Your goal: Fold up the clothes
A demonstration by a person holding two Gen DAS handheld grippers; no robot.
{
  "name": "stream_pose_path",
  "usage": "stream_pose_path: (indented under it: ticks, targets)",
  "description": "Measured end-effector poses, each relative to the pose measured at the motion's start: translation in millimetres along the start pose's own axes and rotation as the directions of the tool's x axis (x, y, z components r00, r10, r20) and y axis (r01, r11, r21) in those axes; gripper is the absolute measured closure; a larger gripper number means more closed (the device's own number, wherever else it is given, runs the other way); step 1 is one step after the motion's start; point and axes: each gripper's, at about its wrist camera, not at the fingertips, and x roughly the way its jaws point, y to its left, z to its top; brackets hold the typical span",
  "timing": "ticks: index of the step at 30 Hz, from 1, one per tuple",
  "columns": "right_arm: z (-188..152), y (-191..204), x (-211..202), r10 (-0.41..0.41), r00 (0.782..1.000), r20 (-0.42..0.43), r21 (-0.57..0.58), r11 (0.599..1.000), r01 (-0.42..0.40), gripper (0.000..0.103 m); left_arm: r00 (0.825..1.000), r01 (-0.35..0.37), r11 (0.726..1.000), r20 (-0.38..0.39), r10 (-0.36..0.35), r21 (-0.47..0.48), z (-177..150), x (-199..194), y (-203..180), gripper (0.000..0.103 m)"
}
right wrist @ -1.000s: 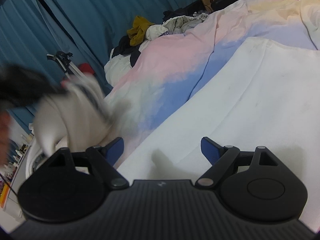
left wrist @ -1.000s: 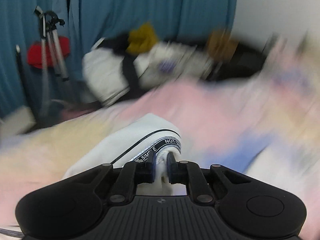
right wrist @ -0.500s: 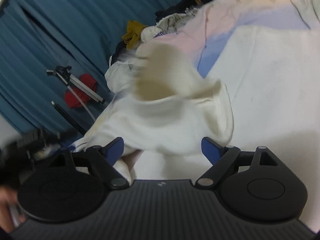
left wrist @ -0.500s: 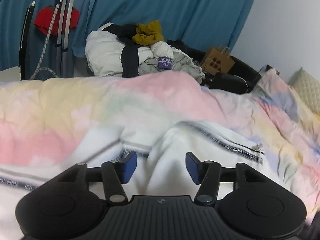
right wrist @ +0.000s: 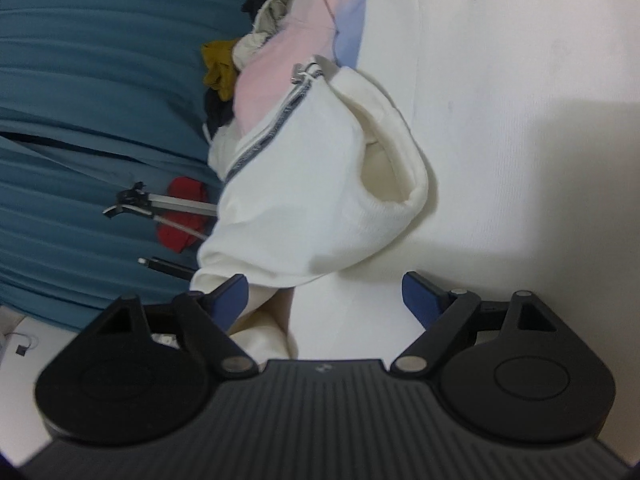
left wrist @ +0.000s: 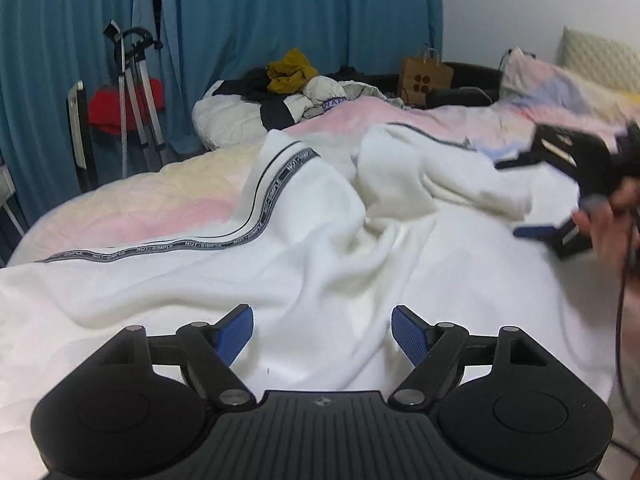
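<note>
- While it lies rumpled across the bed (left wrist: pixel 132 200), the one white garment (left wrist: pixel 320 248), edged with a dark lettered stripe, sits loose and unheld.
- Left hand-held gripper (left wrist: pixel 322 332): jaws opening, blue pads wide apart above the cloth, nothing pinched.
- Right hand-held gripper (right wrist: pixel 324 294): jaws spread wide, a cuff fold lying between them, not clamped.
- Two hand-held grippers, one garment.

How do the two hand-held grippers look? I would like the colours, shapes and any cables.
The left gripper and the right gripper look alike: a matte black ribbed body, two round black lobes, silver pivot pins and two fingers ending in blue textured pads. In the left view a dark cable hangs beside the hand holding the right gripper.
</note>
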Motion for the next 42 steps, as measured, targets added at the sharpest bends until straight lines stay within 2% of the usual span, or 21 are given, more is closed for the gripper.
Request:
stream_pose_path:
  ticks: [2, 5, 7, 9, 11, 13, 16, 17, 19, 20, 22, 24, 26, 29, 31, 34, 36, 38, 39, 41, 42]
  targets:
    - [8, 4, 7, -0.023, 1.0, 0.018, -0.007, 1.0, 0.023, 0.017, 0.999, -0.035, 0.999, 0.002, 0.035, 0.038, -3, 4, -6, 0.025]
    - [29, 10, 18, -0.099, 0.993, 0.069, -0.053, 0.993, 0.103, 0.038, 0.997, -0.077, 0.995, 0.009, 0.077, 0.068, -5, 15, -9, 0.033]
    - [42, 13, 22, -0.13, 0.985, 0.116, -0.052, 0.989, 0.137, 0.071, 0.998, -0.056, 0.998, -0.007, 0.056, -0.016, -7, 22, 6, 0.038]
    - [57, 24, 30, -0.172, 0.974, 0.146, -0.065, 0.981, 0.183, 0.078, 1.0, -0.022, 0.994, -0.019, 0.02, -0.11, -10, 28, 22, 0.04]
    - [70, 54, 40, -0.223, 0.958, 0.179, -0.176, 0.951, 0.254, 0.084, 1.0, 0.004, 0.986, -0.016, -0.007, -0.164, -12, 29, 31, 0.04]
    - [83, 97, 50, -0.227, 0.946, 0.232, -0.303, 0.907, 0.292, 0.086, 1.0, 0.02, 0.986, -0.002, -0.02, -0.167, -12, 26, 33, 0.04]
    - [104, 172, 60, -0.157, 0.943, 0.292, -0.451, 0.848, 0.281, 0.088, 0.997, 0.071, 0.985, 0.049, -0.064, -0.155, -13, 21, 34, 0.041]
    - [111, 196, 59, -0.109, 0.947, 0.302, -0.476, 0.843, 0.249, 0.088, 0.994, 0.093, 0.984, 0.071, -0.083, -0.15, -14, 19, 33, 0.039]
    - [129, 238, 47, 0.075, 0.944, 0.321, -0.48, 0.872, 0.094, 0.088, 0.987, 0.134, 0.981, 0.112, -0.12, -0.137, -15, 16, 33, 0.037]
    - [136, 255, 38, 0.156, 0.927, 0.342, -0.508, 0.861, 0.043, 0.088, 0.986, 0.14, 0.982, 0.112, -0.126, -0.127, -15, 16, 31, 0.037]
    - [146, 282, 18, 0.257, 0.885, 0.388, -0.595, 0.803, 0.028, 0.088, 0.98, 0.169, 0.98, 0.121, -0.156, -0.107, -14, 17, 28, 0.037]
    - [161, 282, 7, 0.262, 0.862, 0.435, -0.614, 0.786, 0.071, 0.088, 0.978, 0.181, 0.979, 0.122, -0.169, -0.097, -14, 18, 26, 0.037]
    - [180, 260, 2, 0.201, 0.847, 0.493, -0.589, 0.793, 0.155, 0.088, 0.978, 0.184, 0.978, 0.116, -0.172, -0.101, -15, 20, 25, 0.036]
    - [208, 189, 11, -0.027, 0.835, 0.549, -0.482, 0.806, 0.343, 0.088, 0.982, 0.173, 0.977, 0.093, -0.162, -0.123, -18, 24, 29, 0.035]
    - [222, 135, 20, -0.198, 0.812, 0.55, -0.398, 0.792, 0.462, 0.088, 0.985, 0.163, 0.977, 0.076, -0.153, -0.141, -20, 27, 32, 0.034]
    - [235, 59, 27, -0.401, 0.77, 0.496, -0.28, 0.765, 0.579, 0.088, 0.985, 0.167, 0.972, 0.065, -0.158, -0.165, -20, 31, 37, 0.03]
    - [233, 26, 27, -0.453, 0.76, 0.466, -0.243, 0.761, 0.602, 0.085, 0.985, 0.168, 0.97, 0.062, -0.16, -0.177, -18, 32, 40, 0.03]
    - [229, 10, 24, -0.448, 0.78, 0.437, -0.249, 0.773, 0.583, 0.083, 0.985, 0.172, 0.967, 0.06, -0.163, -0.191, -16, 34, 43, 0.029]
    - [226, 10, 21, -0.44, 0.787, 0.433, -0.26, 0.775, 0.576, 0.078, 0.985, 0.172, 0.965, 0.058, -0.163, -0.196, -14, 35, 44, 0.029]
    - [216, 12, 16, -0.432, 0.79, 0.435, -0.296, 0.76, 0.578, 0.066, 0.985, 0.172, 0.964, 0.053, -0.165, -0.204, -11, 36, 45, 0.029]
    - [209, 16, 13, -0.429, 0.791, 0.436, -0.319, 0.749, 0.581, 0.047, 0.985, 0.172, 0.963, 0.053, -0.164, -0.208, -10, 36, 46, 0.029]
